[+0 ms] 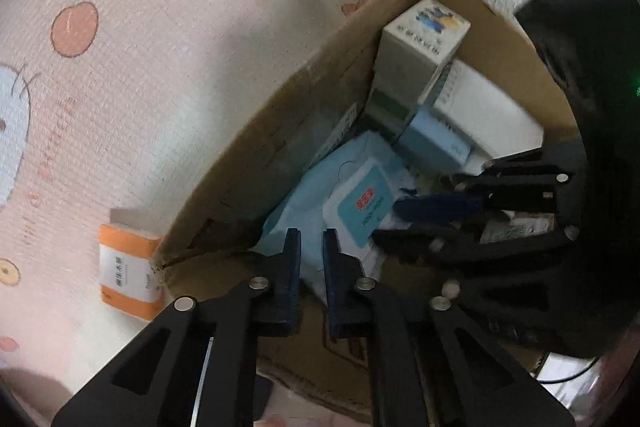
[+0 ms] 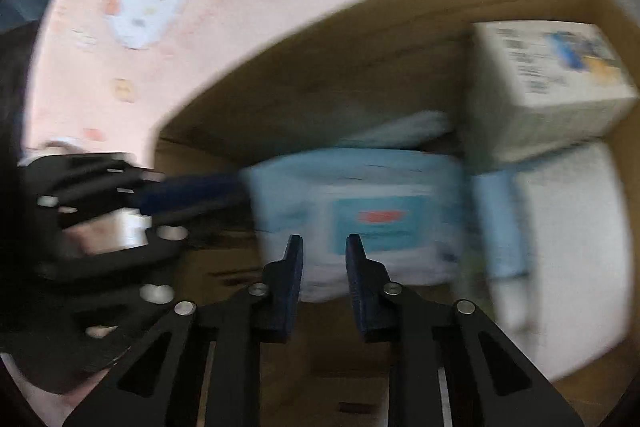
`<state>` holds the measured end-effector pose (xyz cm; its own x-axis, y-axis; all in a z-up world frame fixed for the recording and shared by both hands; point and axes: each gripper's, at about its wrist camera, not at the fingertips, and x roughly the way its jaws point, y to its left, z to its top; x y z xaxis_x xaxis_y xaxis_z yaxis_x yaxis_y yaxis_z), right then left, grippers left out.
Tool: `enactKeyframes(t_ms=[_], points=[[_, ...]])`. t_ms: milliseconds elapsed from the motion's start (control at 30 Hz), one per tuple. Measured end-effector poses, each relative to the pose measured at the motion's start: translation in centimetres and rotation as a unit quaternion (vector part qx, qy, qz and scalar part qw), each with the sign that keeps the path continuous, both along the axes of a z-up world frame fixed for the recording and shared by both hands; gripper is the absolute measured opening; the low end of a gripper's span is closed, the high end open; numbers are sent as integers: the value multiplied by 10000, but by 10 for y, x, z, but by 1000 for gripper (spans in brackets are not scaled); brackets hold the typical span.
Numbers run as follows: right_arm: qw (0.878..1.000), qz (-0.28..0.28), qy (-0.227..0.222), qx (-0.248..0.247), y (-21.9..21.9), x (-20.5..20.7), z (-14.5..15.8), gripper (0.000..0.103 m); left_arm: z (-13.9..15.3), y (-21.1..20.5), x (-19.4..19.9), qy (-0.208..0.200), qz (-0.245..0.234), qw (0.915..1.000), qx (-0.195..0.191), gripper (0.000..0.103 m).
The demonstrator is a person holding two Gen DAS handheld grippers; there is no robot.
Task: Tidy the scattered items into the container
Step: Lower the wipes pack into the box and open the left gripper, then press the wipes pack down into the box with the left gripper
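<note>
Pink cartoon-print cloth point(image 1: 120, 87) under brown cardboard box point(image 1: 248, 163), boxes inside.

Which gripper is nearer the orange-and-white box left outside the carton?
Left. The left gripper hangs over the carton's near corner, just across its wall from the orange-and-white box on the mat. The right gripper reaches deeper into the carton, over the wipes pack.
</note>
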<state>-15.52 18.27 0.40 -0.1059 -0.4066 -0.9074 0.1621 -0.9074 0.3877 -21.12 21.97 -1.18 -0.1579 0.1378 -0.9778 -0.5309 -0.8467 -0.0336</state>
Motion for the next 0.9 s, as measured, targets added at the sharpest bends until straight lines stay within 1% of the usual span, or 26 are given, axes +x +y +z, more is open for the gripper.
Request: enactKeyframes(t_ms=[33, 67, 100, 133, 167, 200, 233, 300, 367, 400, 500, 567, 633, 700, 767, 800, 900], points=[[9998, 103, -41, -138, -4, -1, -2, 16, -2, -1, -2, -10, 6, 10000, -62, 5], [9996, 133, -80, -226, -6, -2, -5, 16, -5, -3, -7, -129, 39, 9999, -73, 5], [9994, 70, -129, -324, -5, -3, -9, 16, -10, -6, -12, -309, 110, 9994, -88, 5], [9981, -56, -227, -571, -1, -4, -15, 16, -17, -8, -18, -482, 152, 9986, -133, 6], [9964, -146, -342, -757, 3, -5, -20, 16, -23, -8, -22, -520, 157, 9982, -261, 6], [9942, -311, -449, -925, 8, -5, -26, 16, -25, -8, -24, -461, 160, 9980, -413, 3], [9904, -534, -538, -1153, 15, -6, -32, 16, -26, -7, -25, -487, 88, 9980, -389, 3], [9856, -623, -650, -1433, 20, -7, -40, 16, -32, -3, -27, -594, -82, 9967, -548, 3], [9856, -783, -676, -1338, 23, -9, -48, 16, -39, 2, -26, -597, -207, 9953, -728, 3], [9865, -788, -797, -1192, 22, -11, -55, 16, -41, 3, -25, -591, -220, 9951, -764, 3], [9864, -821, -945, -1062, 24, -11, -61, 16, -43, 2, -24, -518, -213, 9960, -699, 3], [9914, -788, -829, -638, 27, -10, -53, 16, -43, -1, -23, -427, -213, 9968, -646, 3], [9943, -840, -655, 41, 35, -8, -43, 16, -43, -1, -21, -329, -230, 9971, -648, 3], [9933, -841, -768, 183, 39, -8, -44, 16, -44, -1, -20, -277, -252, 9973, -629, 4], [9922, -892, -832, 240, 39, -7, -46, 16, -49, 1, -19, -265, -333, 9968, -679, 4], [9907, -926, -971, 224, 39, -7, -52, 16, -51, 2, -20, -271, -350, 9966, -692, 4], [9843, -1082, -1365, -281, 38, -8, -69, 16, -60, 3, -24, -400, -381, 9960, -705, 4]])
